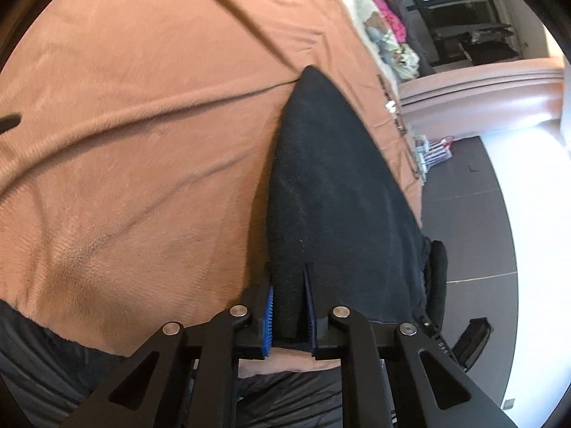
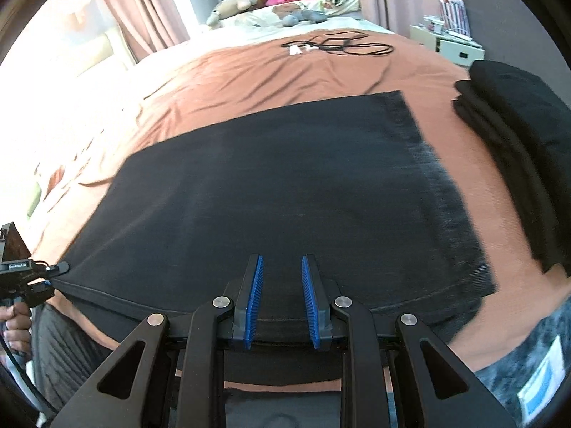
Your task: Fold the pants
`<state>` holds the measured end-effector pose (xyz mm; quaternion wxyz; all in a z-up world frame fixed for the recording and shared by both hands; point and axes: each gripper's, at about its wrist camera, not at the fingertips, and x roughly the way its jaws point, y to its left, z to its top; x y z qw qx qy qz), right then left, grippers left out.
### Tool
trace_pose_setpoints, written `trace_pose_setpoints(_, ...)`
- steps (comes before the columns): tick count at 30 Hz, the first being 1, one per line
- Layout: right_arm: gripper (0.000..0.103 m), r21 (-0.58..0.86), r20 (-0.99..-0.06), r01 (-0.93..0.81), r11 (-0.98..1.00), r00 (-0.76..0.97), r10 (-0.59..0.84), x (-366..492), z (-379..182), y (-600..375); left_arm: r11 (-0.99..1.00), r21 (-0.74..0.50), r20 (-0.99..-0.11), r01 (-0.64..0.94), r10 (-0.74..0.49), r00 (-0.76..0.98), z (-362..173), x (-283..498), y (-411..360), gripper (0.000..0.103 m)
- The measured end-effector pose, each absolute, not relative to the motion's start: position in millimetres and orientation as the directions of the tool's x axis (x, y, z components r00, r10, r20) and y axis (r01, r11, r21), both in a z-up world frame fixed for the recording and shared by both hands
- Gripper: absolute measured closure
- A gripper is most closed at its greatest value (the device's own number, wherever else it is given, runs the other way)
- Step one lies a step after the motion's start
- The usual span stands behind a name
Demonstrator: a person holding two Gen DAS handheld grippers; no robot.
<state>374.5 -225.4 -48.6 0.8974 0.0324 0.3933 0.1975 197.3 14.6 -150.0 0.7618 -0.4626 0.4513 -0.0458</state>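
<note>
The black pants (image 2: 285,192) lie spread flat on the brown bedspread (image 2: 249,71), their near edge lifted. My right gripper (image 2: 282,260) is closed on that near hem, with black cloth between the blue pads (image 2: 254,296). In the left wrist view the pants (image 1: 328,178) run away from me as a dark pointed fold. My left gripper (image 1: 289,281) is shut on them, cloth filling the narrow gap between its pads (image 1: 268,315). The left gripper (image 2: 59,273) also shows at the left edge of the right wrist view, pinching the same hem, with a hand (image 2: 14,317) on its handle.
A stack of folded black clothes (image 2: 517,164) sits on the bed to the right of the pants. Black cables (image 2: 339,46) lie further back, with stuffed toys (image 2: 232,7) and pillows at the head. A white nightstand (image 2: 446,42) stands beyond. Dark floor tiles (image 1: 464,214) border the bed.
</note>
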Motion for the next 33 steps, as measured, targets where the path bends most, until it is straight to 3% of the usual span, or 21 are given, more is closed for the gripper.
trace_pose_setpoints(11,0.085,0.332,-0.652,-0.39,0.859,0.564,0.507,376.4,-51.2,-184.3,0.585,-0.752,-0.632,-0.305,-0.505,0.588,-144.2,194.9,10.8,0.089)
trace_pose_setpoints(19,0.085,0.347,-0.708,-0.388,0.854,0.488,0.51,393.2,-87.3,-164.6,0.62,-0.716,-0.676,-0.321,-0.503,0.538,-154.3,210.3,11.5,0.081)
trace_pose_setpoints(33,0.085,0.393,-0.708,-0.376,0.839,0.459,0.537,393.5,-96.8,-191.5,0.637,-0.697,-0.699,-0.328,-0.504,0.507,-165.6,255.4,14.5,0.08)
